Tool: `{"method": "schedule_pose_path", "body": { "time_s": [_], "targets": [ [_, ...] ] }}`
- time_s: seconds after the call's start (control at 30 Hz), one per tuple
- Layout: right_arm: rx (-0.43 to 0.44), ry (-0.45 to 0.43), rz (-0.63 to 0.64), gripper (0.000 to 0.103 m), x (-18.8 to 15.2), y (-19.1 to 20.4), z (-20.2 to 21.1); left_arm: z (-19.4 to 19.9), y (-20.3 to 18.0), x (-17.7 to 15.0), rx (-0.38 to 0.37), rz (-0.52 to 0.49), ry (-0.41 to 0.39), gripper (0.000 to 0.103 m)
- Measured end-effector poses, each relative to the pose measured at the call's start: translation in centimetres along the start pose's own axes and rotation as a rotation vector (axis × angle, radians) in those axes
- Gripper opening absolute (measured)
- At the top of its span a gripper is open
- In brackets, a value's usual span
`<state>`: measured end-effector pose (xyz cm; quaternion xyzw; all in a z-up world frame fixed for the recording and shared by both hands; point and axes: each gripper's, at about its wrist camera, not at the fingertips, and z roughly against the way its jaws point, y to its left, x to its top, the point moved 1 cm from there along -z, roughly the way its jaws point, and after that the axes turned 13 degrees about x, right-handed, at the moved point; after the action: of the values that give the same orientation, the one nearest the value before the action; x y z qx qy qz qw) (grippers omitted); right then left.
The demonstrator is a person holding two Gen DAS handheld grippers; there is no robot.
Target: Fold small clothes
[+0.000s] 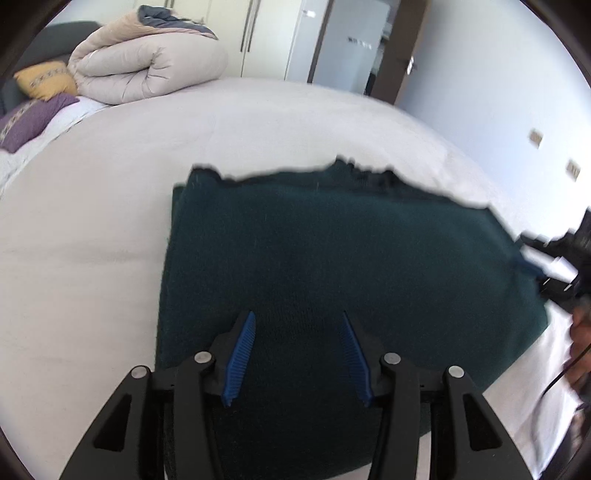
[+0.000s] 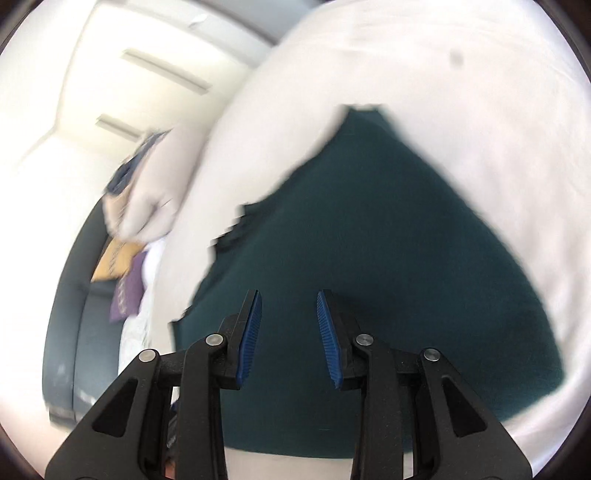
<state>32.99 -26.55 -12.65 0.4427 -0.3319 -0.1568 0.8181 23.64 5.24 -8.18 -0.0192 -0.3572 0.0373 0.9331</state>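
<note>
A dark teal knitted garment (image 1: pixel 332 258), folded into a rough rectangle, lies flat on the pale white bed sheet (image 1: pixel 110 221). Its far edge is ragged and uneven, with a darker bunched part near the middle of that edge; its left side shows stacked layers of fabric. In the right wrist view the same garment (image 2: pixel 369 258) spreads under the camera, though this view is smeared by motion blur, so its outline is hard to judge.

The left gripper (image 1: pixel 298 317) hovers over the near part of the garment, its black arms and blue ribbed pads (image 1: pixel 242 354) spread wide apart with nothing between them. The right gripper (image 2: pixel 289 295) is likewise over the cloth, its blue pads (image 2: pixel 327 339) parted and gripping nothing. From the left wrist view, the right gripper (image 1: pixel 554 258) appears blurred at the garment's right edge.

Farther off, at the head of the bed, sit a rolled beige quilted duvet (image 1: pixel 147 62), a mustard-yellow patterned cushion (image 1: pixel 46 79) and a purple cushion (image 1: pixel 29 120). Behind them stand white wardrobe doors (image 1: pixel 251 33) and a brown door frame (image 1: pixel 410 51).
</note>
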Motion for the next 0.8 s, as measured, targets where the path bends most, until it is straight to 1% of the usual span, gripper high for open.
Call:
{"method": "schedule_pose_path", "body": {
  "time_s": [0.03, 0.1, 0.2, 0.23, 0.3, 0.33, 0.37, 0.4, 0.43, 0.5, 0.53, 0.57, 0.63, 0.73, 0.77, 0.8],
  "targets": [
    [0.013, 0.027, 0.018, 0.03, -0.1, 0.8, -1.3, 0.5, -0.1, 1.0, -0.006, 0.012, -0.025, 0.052],
    [0.03, 0.093, 0.031, 0.03, -0.1, 1.9, -5.2, 0.4, -0.7, 3.2, 0.001, -0.001, -0.055, 0.052],
    [0.093, 0.154, 0.05, 0.03, -0.1, 3.8, -10.6, -1.6, -1.5, 6.3, 0.029, -0.023, -0.091, 0.052],
    [0.109, 0.171, 0.046, 0.03, 0.0, 4.1, -12.3, -2.6, -1.4, 7.1, 0.03, -0.012, -0.081, 0.052],
    [0.133, 0.197, -0.003, 0.03, 0.5, 3.6, -15.3, -5.1, -0.9, 8.4, 0.025, 0.025, -0.04, 0.052],
    [0.141, 0.212, -0.035, 0.03, 0.9, 3.0, -16.6, -6.4, -0.8, 8.6, 0.041, 0.026, -0.015, 0.052],
    [0.132, 0.215, -0.052, 0.03, 1.2, 2.2, -17.0, -7.6, -0.5, 8.5, 0.056, 0.028, 0.015, 0.052],
    [0.113, 0.207, -0.065, 0.03, 1.5, 1.1, -16.9, -8.8, 0.2, 8.0, 0.04, 0.049, 0.032, 0.052],
    [0.128, 0.188, -0.086, 0.03, 2.1, 0.0, -16.9, -9.2, 0.8, 7.5, -0.001, 0.079, 0.021, 0.053],
    [0.187, 0.14, -0.121, 0.027, 2.4, -2.3, -15.1, -9.3, 2.0, 7.2, -0.07, 0.136, 0.002, 0.053],
    [0.193, 0.103, -0.125, 0.027, 3.2, -3.2, -14.7, -9.4, 2.3, 7.3, -0.085, 0.153, 0.005, 0.053],
    [0.2, 0.055, -0.132, 0.027, 4.1, -4.1, -13.6, -9.6, 2.5, 7.4, -0.093, 0.167, 0.009, 0.053],
    [0.213, -0.001, -0.158, 0.027, 5.3, -5.6, -11.2, -9.8, 2.7, 7.4, -0.099, 0.172, 0.01, 0.053],
    [0.174, -0.117, -0.174, 0.027, 7.0, -8.1, -7.1, -9.7, 2.6, 7.4, -0.106, 0.173, 0.001, 0.053],
    [0.193, -0.158, -0.197, 0.027, 7.0, -9.1, -5.3, -9.7, 2.8, 7.2, -0.108, 0.174, -0.002, 0.053],
    [0.223, -0.193, -0.221, 0.024, 7.1, -9.9, -3.7, -9.7, 3.0, 7.2, -0.111, 0.177, -0.005, 0.053]
  ]
}}
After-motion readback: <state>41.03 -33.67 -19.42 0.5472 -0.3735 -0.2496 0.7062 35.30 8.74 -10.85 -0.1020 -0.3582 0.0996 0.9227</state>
